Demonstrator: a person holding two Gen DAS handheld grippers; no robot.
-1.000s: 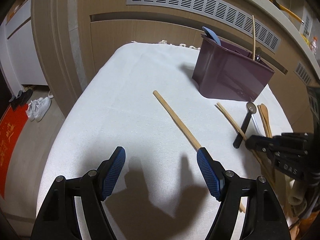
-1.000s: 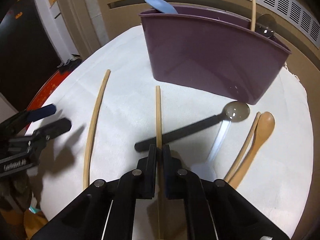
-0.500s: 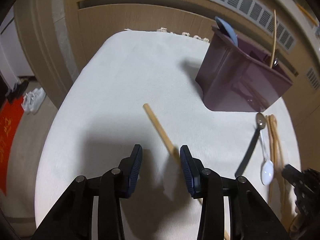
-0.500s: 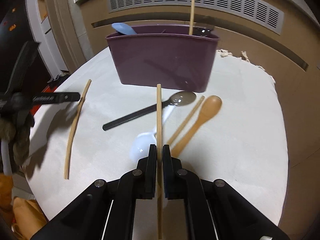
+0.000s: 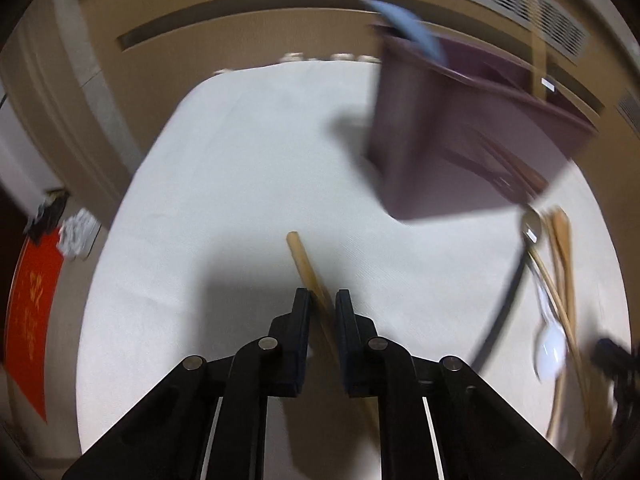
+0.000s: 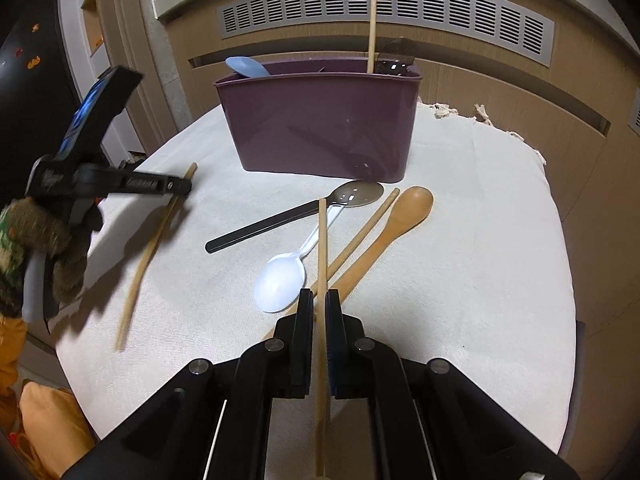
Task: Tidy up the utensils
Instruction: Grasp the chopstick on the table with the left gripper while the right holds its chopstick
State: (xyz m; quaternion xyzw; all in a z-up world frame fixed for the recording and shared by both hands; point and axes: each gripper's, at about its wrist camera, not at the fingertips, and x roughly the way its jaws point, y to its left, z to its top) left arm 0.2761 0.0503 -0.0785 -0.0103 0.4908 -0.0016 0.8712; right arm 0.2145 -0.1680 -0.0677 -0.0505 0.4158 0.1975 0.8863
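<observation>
A purple utensil holder (image 6: 320, 128) stands at the back of the white-clothed table (image 6: 500, 240), with a blue spoon (image 6: 244, 66) and an upright chopstick (image 6: 372, 20) in it. My right gripper (image 6: 319, 296) is shut on a wooden chopstick (image 6: 322, 240), held above the loose utensils. Those are a black-handled spoon (image 6: 280, 220), a white plastic spoon (image 6: 280, 280), a wooden spoon (image 6: 400, 216) and another chopstick (image 6: 368, 224). My left gripper (image 5: 322, 296) is low on the cloth. Its jaws are closing on a wooden chopstick (image 5: 304, 258) that lies slantwise between them.
The holder (image 5: 460, 140) is ahead and to the right of the left gripper. A wooden cabinet with a vent grille (image 6: 384, 4) runs behind the table. On the floor to the left lie a red mat (image 5: 32, 312) and shoes (image 5: 78, 232). A gloved hand (image 6: 36, 248) holds the left gripper.
The left gripper moved forward over the lying chopstick and its jaws went from wide open to nearly together around it. The right gripper drew back with its chopstick still gripped.
</observation>
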